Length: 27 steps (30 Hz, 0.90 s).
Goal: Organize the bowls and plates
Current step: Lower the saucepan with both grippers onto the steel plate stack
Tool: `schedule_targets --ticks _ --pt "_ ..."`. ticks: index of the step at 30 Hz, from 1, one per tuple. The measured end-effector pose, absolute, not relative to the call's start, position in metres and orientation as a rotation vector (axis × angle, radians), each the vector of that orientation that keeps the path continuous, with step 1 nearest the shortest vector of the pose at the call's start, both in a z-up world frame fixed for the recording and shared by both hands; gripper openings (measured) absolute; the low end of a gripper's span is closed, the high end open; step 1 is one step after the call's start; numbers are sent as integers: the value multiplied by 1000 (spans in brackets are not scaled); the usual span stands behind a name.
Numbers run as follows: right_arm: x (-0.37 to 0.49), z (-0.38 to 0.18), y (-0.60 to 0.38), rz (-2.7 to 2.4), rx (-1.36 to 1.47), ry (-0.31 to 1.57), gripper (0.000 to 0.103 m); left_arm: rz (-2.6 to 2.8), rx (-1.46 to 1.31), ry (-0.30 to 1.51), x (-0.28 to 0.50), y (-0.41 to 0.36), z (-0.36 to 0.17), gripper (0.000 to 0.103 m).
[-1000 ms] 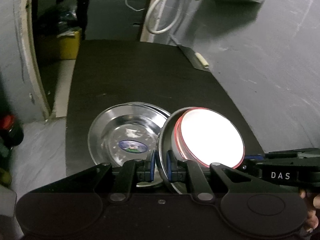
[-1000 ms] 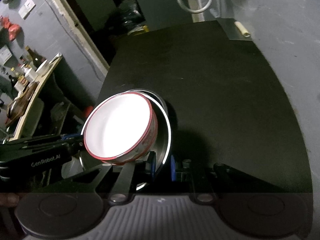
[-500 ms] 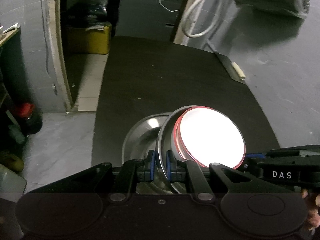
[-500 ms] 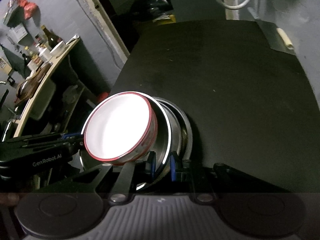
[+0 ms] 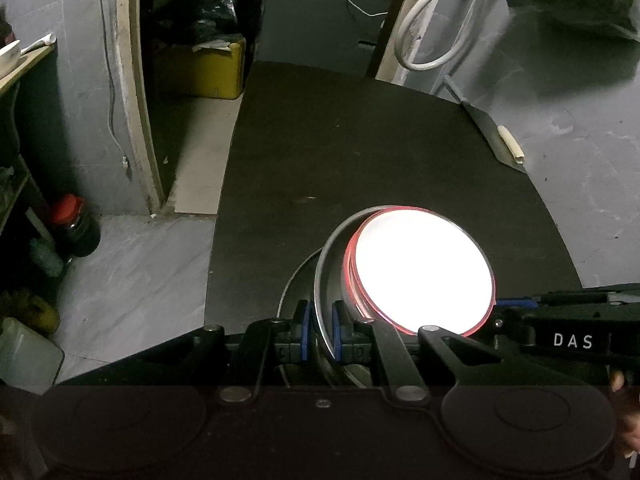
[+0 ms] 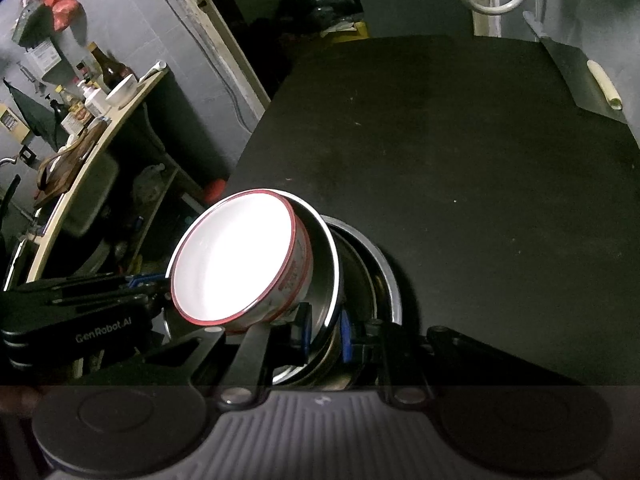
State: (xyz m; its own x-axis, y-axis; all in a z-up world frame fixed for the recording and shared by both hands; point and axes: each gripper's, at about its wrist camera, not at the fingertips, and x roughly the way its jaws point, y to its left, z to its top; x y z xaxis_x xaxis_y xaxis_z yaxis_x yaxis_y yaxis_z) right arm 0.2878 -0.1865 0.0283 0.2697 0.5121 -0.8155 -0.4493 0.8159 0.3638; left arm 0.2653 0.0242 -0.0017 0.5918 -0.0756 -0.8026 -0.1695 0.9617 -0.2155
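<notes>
Since 1 s ago: steel bowl (image 5: 322,280) with white bowl (image 5: 422,270) inside carried across black table (image 5: 360,152), now over steel plate (image 6: 386,276); plate mostly covered in left view. Likely stacking step, set-down not yet done.

Left gripper (image 5: 320,330) pinches steel bowl rim, jaws pressed together on it. Right gripper (image 6: 324,330) pinches same rim, opposite side.

Contents: white bowl, red rim, nested tilted in steel bowl; looks empty, overexposed. Plate contents hidden.

White, red-rimmed bowl (image 5: 424,276); black table (image 5: 360,160)
</notes>
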Motion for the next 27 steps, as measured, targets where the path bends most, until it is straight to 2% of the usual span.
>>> schedule_targets --ticks 27 --pt "290 23 -181 613 83 1147 17 56 -292 949 269 25 -8 9"
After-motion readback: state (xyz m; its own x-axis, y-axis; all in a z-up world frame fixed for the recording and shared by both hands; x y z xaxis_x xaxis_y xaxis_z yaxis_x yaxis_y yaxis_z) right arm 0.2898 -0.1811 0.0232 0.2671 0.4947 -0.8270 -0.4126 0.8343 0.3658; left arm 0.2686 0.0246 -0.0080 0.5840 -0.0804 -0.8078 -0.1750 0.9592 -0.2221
